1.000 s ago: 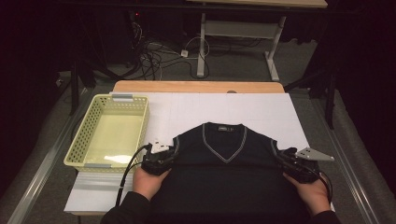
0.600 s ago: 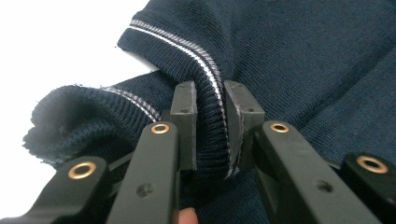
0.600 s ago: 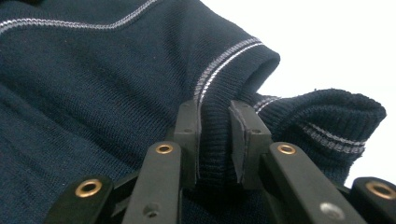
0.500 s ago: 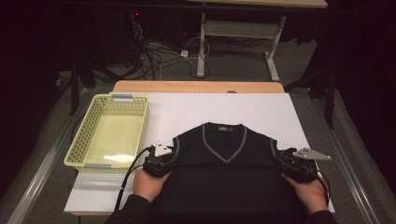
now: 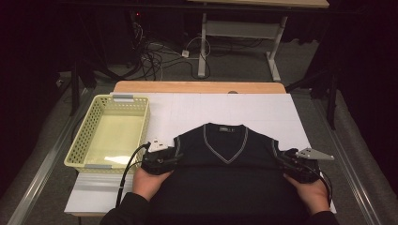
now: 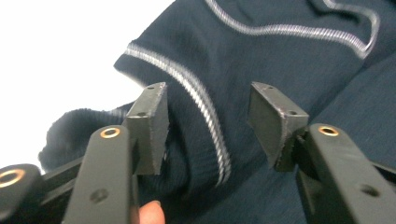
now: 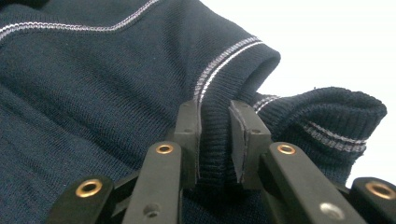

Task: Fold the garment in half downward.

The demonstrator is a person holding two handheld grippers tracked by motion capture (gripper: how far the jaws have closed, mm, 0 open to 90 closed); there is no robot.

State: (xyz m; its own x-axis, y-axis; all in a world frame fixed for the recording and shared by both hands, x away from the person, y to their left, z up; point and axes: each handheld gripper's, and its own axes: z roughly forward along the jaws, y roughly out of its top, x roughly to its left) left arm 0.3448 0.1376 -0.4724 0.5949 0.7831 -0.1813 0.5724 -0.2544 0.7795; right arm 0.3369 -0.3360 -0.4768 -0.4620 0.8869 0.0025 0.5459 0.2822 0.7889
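Note:
A dark navy sleeveless V-neck vest with pale trim lies flat at the table's near edge, collar pointing away from me. My left gripper is at its left armhole. Its jaws have just been opening and now stand apart, with the trimmed armhole fabric loose between the pads. My right gripper is at the right armhole. There it is shut on the ribbed armhole edge, which is pinched upright between the pads.
A pale yellow plastic basket sits at the table's left, close to my left hand. A white sheet covers the tabletop beyond the vest. Cables and desk legs lie on the floor behind the table.

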